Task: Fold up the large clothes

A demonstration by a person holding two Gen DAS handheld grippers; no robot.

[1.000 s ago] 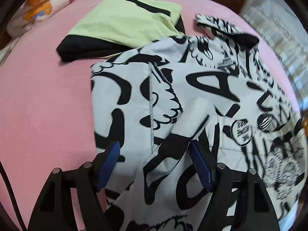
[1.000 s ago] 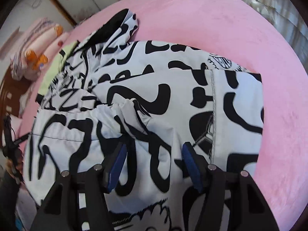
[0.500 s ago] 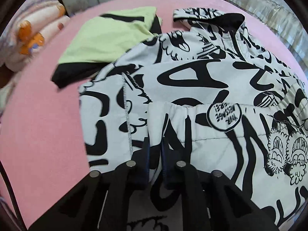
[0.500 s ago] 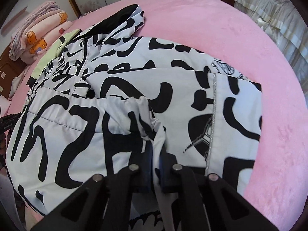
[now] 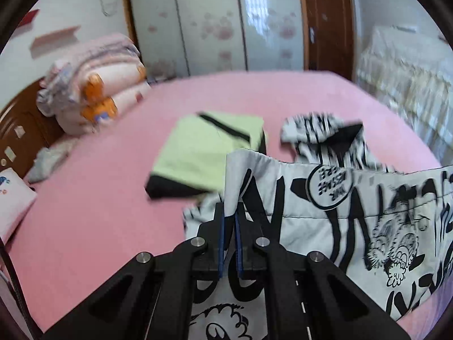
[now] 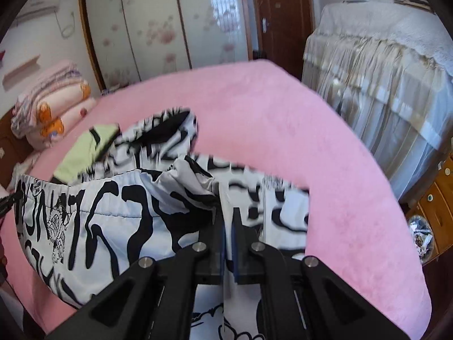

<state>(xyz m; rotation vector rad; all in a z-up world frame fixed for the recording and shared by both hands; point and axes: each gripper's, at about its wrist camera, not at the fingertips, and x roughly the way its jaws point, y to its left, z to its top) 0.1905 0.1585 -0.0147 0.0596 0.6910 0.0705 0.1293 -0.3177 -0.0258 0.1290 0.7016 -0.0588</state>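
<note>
Pink bed point(image 5: 85, 226) below, and both tongs bite the printed garment point(image 5: 354, 221): left tongs point(image 5: 230, 226) and right tongs point(image 6: 228, 226) each clamp a hem corner. Lifted taut between them, it looks set to fold over cleanly.

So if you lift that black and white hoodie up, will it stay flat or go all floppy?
Probably floppy: the black and white hoodie sags between the left tongs and the right tongs, both shut on its hem. It bunches into wrinkles at the right grip, so it likely droops wherever it isn't held. It seems light.
</note>
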